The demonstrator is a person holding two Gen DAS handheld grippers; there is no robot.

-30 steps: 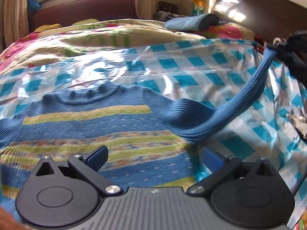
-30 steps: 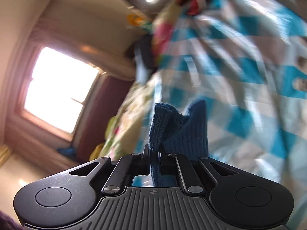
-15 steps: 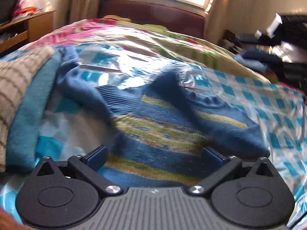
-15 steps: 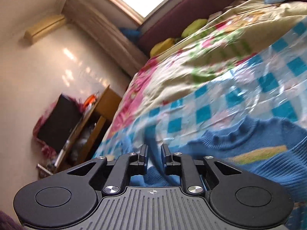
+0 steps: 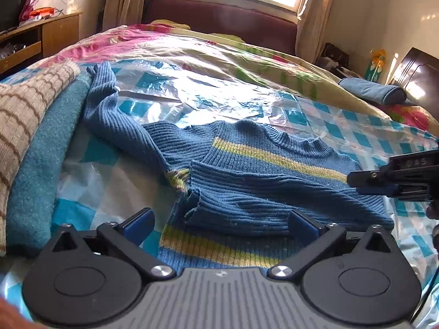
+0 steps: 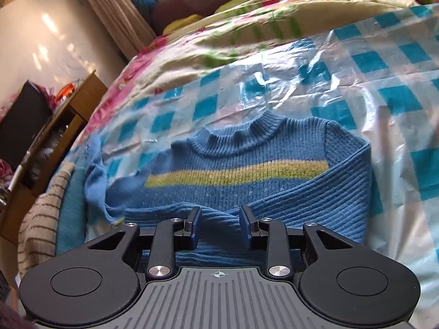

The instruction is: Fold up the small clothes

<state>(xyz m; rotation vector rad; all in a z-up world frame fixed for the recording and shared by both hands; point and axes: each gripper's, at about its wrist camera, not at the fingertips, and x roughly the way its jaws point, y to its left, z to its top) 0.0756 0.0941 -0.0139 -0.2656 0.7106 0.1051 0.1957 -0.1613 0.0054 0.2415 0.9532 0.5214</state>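
Both tongs hang released over a child's blue striped sweater (image 5: 263, 175) on a bed draped in checked plastic sheeting (image 6: 389, 87). The left gripper (image 5: 221, 223), jaws spread wide and empty, hovers over the hem nearest the camera. The right gripper (image 6: 218, 226), jaws parted with nothing between them, sits just above one folded sleeve (image 6: 315, 192), which lies across the chest below the yellow stripe; in the left view the same tool reaches in at the sweater's side.

The garment lies flat, collar toward the window end of the bed. The other sleeve (image 5: 107, 107) trails out unfolded toward the bed's edge, its cuff touching a stack of knitwear (image 5: 33, 137), one tan-striped piece atop a teal one.

By the look of things, the fold is at an early stage: one sleeve is in, the second has yet to be brought across, and the body remains to be doubled over.
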